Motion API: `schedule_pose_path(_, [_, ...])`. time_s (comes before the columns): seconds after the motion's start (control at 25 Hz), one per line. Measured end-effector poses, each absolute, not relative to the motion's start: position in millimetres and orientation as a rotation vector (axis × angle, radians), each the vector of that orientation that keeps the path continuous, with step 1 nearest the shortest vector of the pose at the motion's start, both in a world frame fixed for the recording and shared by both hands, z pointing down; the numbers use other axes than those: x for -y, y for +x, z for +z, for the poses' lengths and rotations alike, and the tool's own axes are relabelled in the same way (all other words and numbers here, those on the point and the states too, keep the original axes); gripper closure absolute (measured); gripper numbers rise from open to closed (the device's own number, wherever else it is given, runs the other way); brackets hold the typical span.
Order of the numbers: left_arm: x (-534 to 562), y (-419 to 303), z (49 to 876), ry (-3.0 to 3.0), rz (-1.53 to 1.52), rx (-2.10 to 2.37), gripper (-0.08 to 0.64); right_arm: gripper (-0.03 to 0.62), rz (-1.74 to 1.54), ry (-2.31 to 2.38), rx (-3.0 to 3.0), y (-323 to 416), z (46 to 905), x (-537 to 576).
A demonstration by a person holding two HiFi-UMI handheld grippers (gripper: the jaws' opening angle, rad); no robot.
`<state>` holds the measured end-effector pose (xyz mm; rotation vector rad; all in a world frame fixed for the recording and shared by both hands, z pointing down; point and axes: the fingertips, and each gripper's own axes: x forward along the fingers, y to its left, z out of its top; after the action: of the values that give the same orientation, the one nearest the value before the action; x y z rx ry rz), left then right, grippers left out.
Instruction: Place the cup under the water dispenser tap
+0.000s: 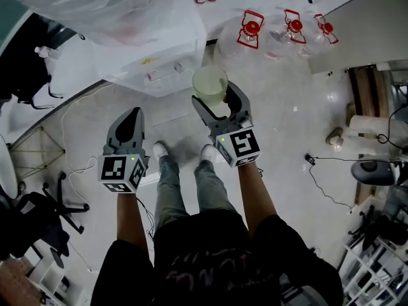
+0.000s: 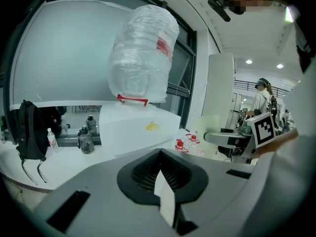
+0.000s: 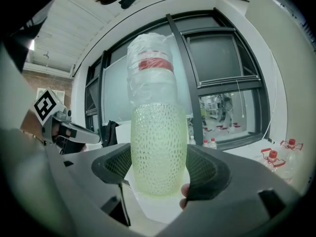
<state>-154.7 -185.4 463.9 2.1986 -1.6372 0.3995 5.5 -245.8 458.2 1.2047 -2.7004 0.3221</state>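
In the head view my right gripper (image 1: 215,95) is shut on a pale green, dimpled cup (image 1: 210,83), held upright just right of the white water dispenser (image 1: 162,46). The dispenser's plastic-wrapped bottle (image 1: 108,5) sits on top, and small taps (image 1: 153,76) show on its front. In the right gripper view the cup (image 3: 158,147) fills the space between the pads of the right gripper (image 3: 159,171), with the wrapped bottle (image 3: 150,73) behind it. My left gripper (image 1: 132,116) is shut and empty, below the dispenser. In its own view, the left gripper (image 2: 159,156) faces the dispenser (image 2: 136,127).
Several empty red-capped water jugs (image 1: 290,30) lie on the floor to the right of the dispenser. Cables (image 1: 319,171) trail across the floor at right and an office chair (image 1: 38,225) stands at lower left. A black backpack (image 2: 29,130) hangs at left; a person (image 2: 261,98) stands far off.
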Motion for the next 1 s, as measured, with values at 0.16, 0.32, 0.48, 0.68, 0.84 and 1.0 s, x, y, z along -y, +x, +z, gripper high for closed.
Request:
schedule_pose_path(0.16, [181,-163,490,2.172,0.399,1.658,0.551,0.242,0.339,1.195,2.699,1,487,243])
schedule_pose_path(0.32, [181,-167,519,2.154,0.402,1.662,0.549,0.242,0.354,1.189,2.686,2,519,243])
schedule_pose_path(0.48, [181,-169,550,2.144,0.406,1.659,0.55,0.242,0.359,1.233,2.693,2,541,253])
schedule_pose_path(0.68, [183,-174,587,2.117,0.405,1.671,0.549,0.242,0.308,1.261,2.698,5,573,263])
schedule_pose_path(0.84, [184,-173,612,2.115,0.399,1.663,0.55,0.242,0.332,1.226,2.683,-2,607,256])
schedule_pose_path(1.0, [188,-172,638,2.12,0.406,1.654,0.549,0.242,0.326,1.205,2.693,-12,634,260])
